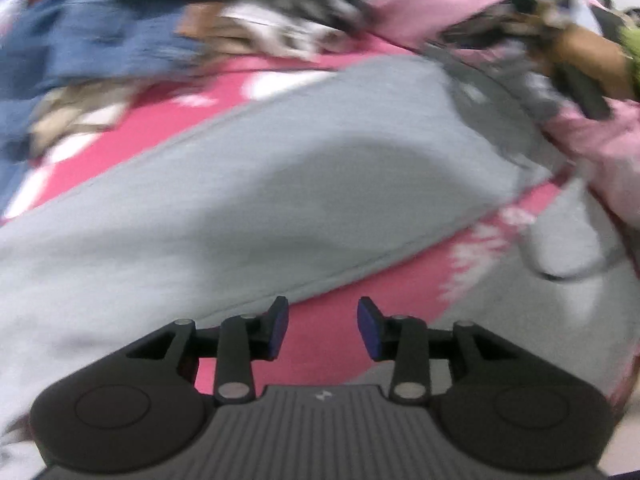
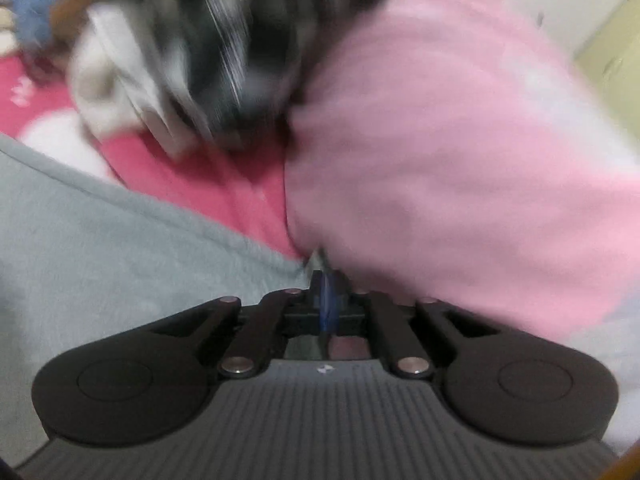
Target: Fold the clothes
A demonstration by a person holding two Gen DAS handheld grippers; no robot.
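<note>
The grey garment (image 1: 280, 184) lies spread across a pink and white patterned sheet (image 1: 132, 148), filling most of my left view. A pale pink garment (image 2: 460, 152) bulks beside it. My left tool (image 1: 323, 326) hangs spread and empty over the sheet; my right tool (image 2: 328, 292) is pressed together, pinching the grey garment's edge.

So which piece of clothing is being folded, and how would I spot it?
Start from the bright pink patterned sheet covering the surface. The grey garment lies spread flat across its middle, in front of the jumbled clothes pile. It is the only plain grey piece, unlike the pale pink garment beside it.
</note>
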